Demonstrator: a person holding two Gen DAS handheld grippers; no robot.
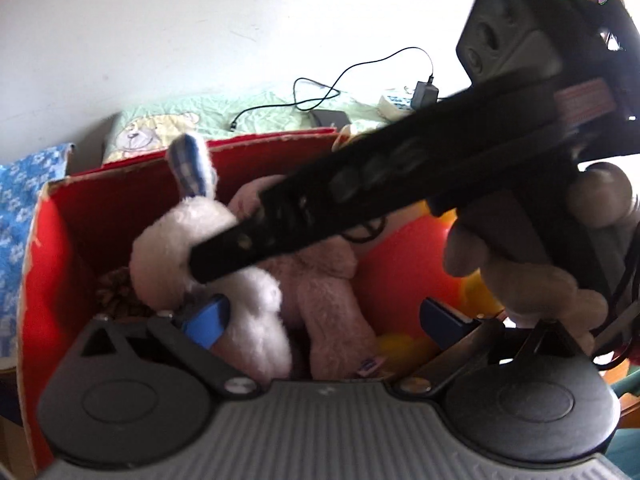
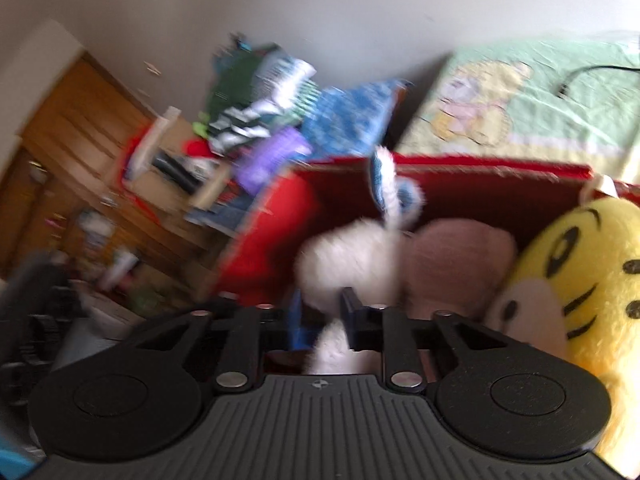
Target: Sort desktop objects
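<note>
A red cardboard box (image 1: 44,264) (image 2: 480,184) holds soft toys. A white plush bunny (image 1: 168,248) (image 2: 348,264) with a blue-checked ear (image 1: 192,164) is at its left side, next to a pink plush (image 1: 320,280) (image 2: 460,256) and a yellow smiling plush (image 2: 580,272). My right gripper (image 2: 324,316) is shut on the white bunny; in the left wrist view it reaches in from the upper right, its tip (image 1: 200,268) on the bunny, held by a hand (image 1: 520,248). My left gripper (image 1: 324,322) hovers open at the box's near edge, its blue fingers wide apart.
Behind the box lies a pale green quilt (image 1: 152,132) (image 2: 500,112) with a black cable (image 1: 340,80) and a charger (image 1: 424,94) on it. A blue floral cloth (image 1: 16,220) is at the left. The right wrist view is blurred, showing piled clothes (image 2: 260,92) and a wooden cabinet (image 2: 80,120).
</note>
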